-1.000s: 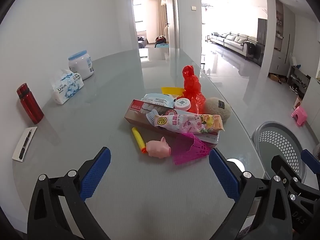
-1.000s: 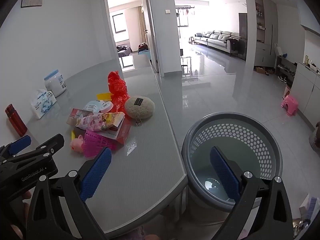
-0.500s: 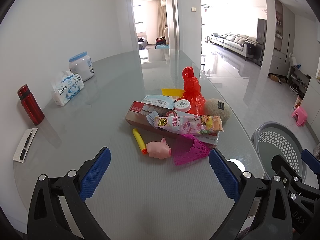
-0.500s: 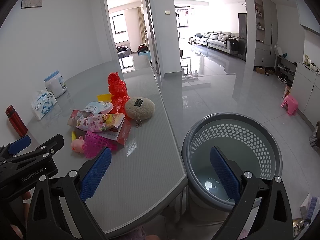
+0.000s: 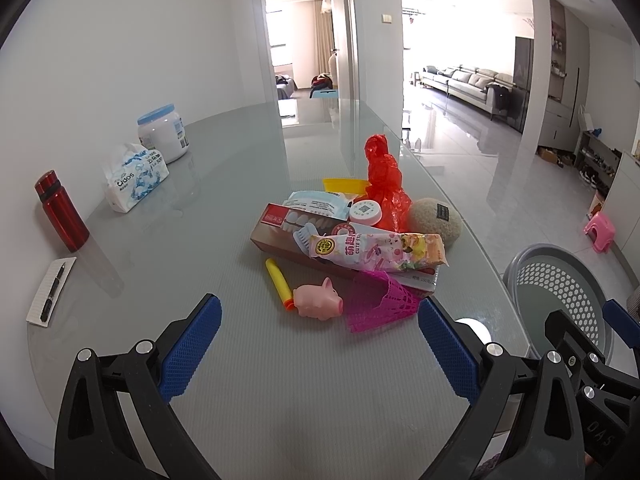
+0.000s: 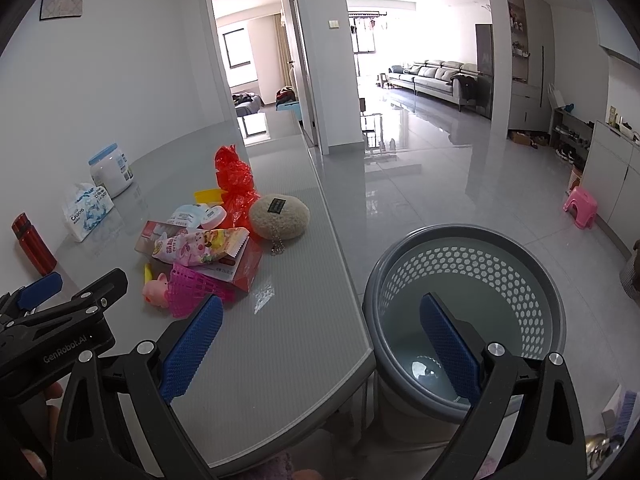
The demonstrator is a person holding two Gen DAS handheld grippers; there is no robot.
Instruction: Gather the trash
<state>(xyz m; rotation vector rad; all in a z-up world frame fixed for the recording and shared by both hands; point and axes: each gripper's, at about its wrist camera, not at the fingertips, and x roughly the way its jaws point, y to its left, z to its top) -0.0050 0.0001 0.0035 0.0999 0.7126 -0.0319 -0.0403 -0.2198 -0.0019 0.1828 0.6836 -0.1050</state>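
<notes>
Grey glass-topped counter (image 5: 168, 264) with a curved edge, wall on its far-left side. Grey perforated trash basket (image 6: 464, 240) stands on the floor just beside the counter's right edge; inside looks bare apart from a glare spot, hard to be sure.

Trash pile near mid-counter, all touching or overlapping: long red-brown toothpaste box (image 5: 280, 232) lying flat, pink-and-yellow snack wrapper (image 5: 376, 250) across its top, crumpled red plastic bag (image 5: 384, 184) standing upright behind, round beige plush pouch (image 5: 434, 220) at the right, pale blue wipes packet (image 5: 316, 204), magenta mesh basket piece (image 5: 376, 300) at the front, pink pig toy (image 5: 318, 302) just beside it, yellow tube (image 5: 279, 282) touching the pig, small white round lid (image 5: 365, 212), yellow scrap (image 5: 346, 184) at the back.

Well apart, by the wall: white jar (image 5: 162, 134), tissue pack (image 5: 134, 176), red bottle (image 5: 62, 216), notepad with pen (image 5: 52, 292).

Left gripper (image 5: 320, 344) spread wide, empty, above the counter short of the pile. Right gripper (image 6: 320, 344) also spread wide, empty, straddling the counter edge and basket rim.
</notes>
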